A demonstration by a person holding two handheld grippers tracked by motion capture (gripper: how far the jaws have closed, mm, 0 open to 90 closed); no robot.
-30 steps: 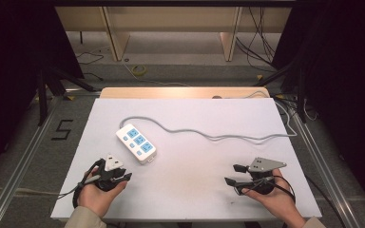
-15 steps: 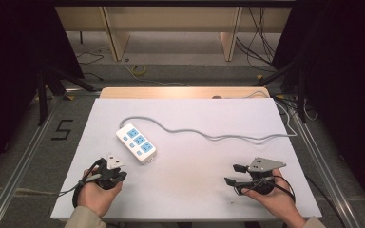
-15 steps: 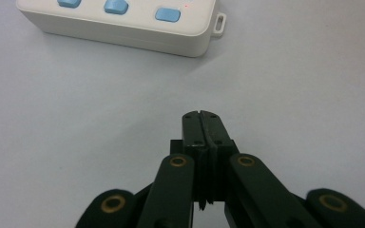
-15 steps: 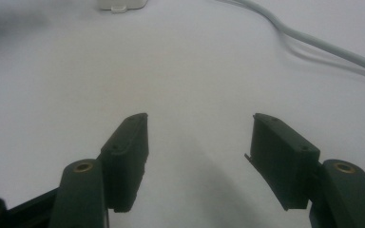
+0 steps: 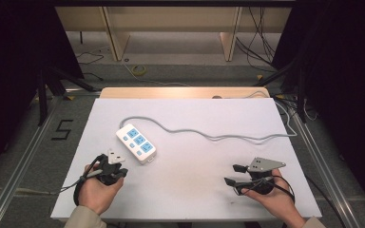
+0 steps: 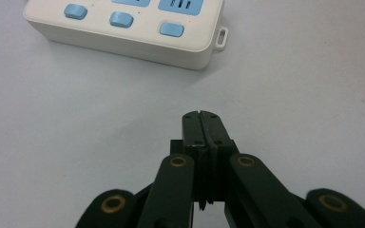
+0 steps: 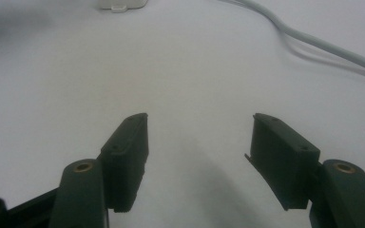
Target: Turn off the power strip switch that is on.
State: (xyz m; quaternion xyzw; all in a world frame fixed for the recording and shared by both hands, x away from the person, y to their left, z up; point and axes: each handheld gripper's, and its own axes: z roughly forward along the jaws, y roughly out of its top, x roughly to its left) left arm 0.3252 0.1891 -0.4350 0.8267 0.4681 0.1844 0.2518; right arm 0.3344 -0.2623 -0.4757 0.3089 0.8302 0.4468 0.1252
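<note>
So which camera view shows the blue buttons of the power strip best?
The left gripper view: the power strip lies close ahead, its blue buttons large and sharp. In the high view the strip is whole but small. The right gripper view catches just its end.

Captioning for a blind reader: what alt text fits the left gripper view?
Left gripper with black jaws shut on nothing, just above a white table. Beyond it lies a white power strip with blue buttons.
</note>
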